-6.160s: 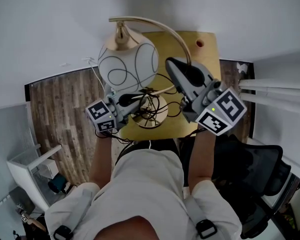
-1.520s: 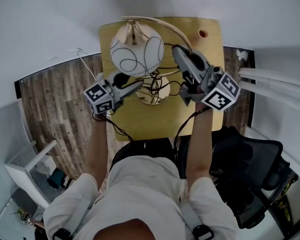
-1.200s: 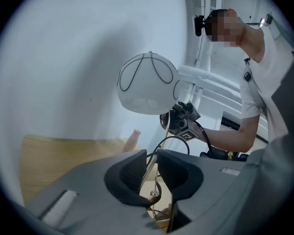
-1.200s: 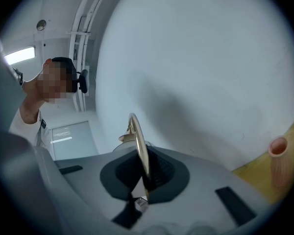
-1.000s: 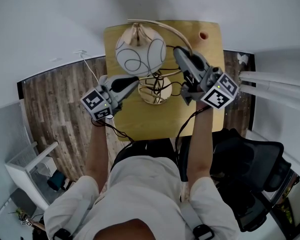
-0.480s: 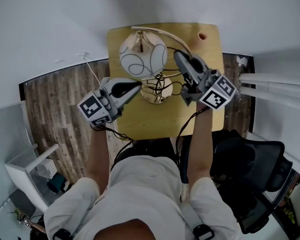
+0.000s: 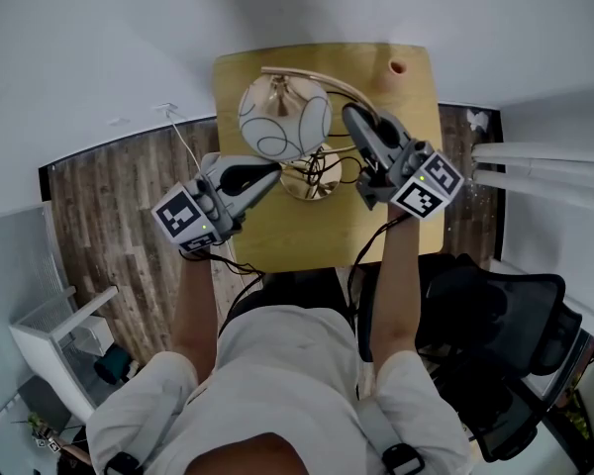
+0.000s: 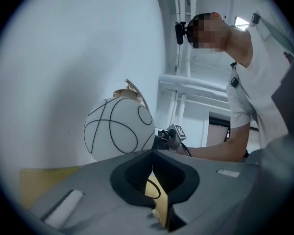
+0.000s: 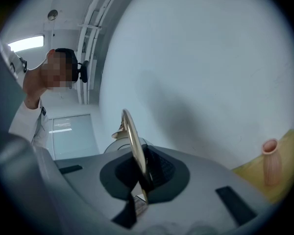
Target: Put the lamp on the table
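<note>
Lamp (image 7: 284, 118): white globe shade, gold arched stem, upright on wooden table (image 7: 302, 240).

Person wears a pale short-sleeved shirt (image 7: 292, 354), with dark straps (image 7: 401, 455) and black buckles at both shoulders. Left gripper (image 7: 274, 170) and right gripper (image 7: 349, 116) are grey moulded shells with a black-lined recess round the jaws. Each carries a white cube (image 7: 185, 218) printed with black square markers and showing a small green light. Thin black cables (image 7: 236, 265) trail from both grippers back toward the torso.
</note>
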`<state>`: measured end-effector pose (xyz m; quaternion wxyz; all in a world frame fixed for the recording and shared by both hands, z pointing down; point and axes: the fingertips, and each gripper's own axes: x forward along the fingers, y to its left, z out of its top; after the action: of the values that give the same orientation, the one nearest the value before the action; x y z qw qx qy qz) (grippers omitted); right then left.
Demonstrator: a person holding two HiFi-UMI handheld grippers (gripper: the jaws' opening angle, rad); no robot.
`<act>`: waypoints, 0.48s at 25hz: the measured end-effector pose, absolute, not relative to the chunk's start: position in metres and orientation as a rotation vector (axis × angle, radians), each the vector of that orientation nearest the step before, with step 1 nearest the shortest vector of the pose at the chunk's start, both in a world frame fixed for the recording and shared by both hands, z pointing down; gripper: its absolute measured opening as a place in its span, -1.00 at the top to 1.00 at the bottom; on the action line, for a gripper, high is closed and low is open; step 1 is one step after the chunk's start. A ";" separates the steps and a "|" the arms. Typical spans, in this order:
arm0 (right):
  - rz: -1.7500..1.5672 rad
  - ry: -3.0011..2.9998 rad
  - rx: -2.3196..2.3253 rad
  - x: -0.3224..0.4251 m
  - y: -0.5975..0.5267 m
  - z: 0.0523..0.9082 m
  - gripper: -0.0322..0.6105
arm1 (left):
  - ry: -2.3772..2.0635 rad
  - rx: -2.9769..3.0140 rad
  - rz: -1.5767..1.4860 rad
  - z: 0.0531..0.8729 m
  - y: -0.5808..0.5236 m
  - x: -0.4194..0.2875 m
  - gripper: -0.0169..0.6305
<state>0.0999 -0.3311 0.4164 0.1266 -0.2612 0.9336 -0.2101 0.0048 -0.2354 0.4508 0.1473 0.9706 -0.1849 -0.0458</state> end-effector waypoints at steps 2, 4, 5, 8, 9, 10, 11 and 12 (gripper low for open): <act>-0.604 2.716 -0.769 0.103 -0.328 0.417 0.89 | -0.533 2.789 -0.131 0.451 -0.232 0.006 0.95; -0.596 2.718 -0.774 0.104 -0.324 0.418 0.89 | -0.534 2.784 -0.130 0.452 -0.228 0.007 0.95; -0.593 2.721 -0.775 0.104 -0.321 0.418 0.89 | -0.533 2.782 -0.128 0.452 -0.225 0.008 0.95; -0.586 2.728 -0.774 0.103 -0.314 0.418 0.88 | -0.529 2.776 -0.123 0.453 -0.218 0.009 0.95; -0.583 2.731 -0.776 0.102 -0.313 0.419 0.88 | -0.527 2.774 -0.122 0.454 -0.217 0.010 0.95; -0.581 2.734 -0.778 0.102 -0.312 0.419 0.88 | -0.525 2.772 -0.121 0.454 -0.215 0.010 0.95; -0.577 2.737 -0.781 0.102 -0.310 0.420 0.88 | -0.523 2.770 -0.121 0.454 -0.214 0.011 0.95; -0.573 2.739 -0.785 0.102 -0.309 0.420 0.87 | -0.522 2.769 -0.121 0.454 -0.212 0.011 0.95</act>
<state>0.1024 -0.3087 0.4202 0.1172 -0.2682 0.9359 -0.1959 0.0112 -0.2119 0.4537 0.1597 0.9692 -0.1826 -0.0424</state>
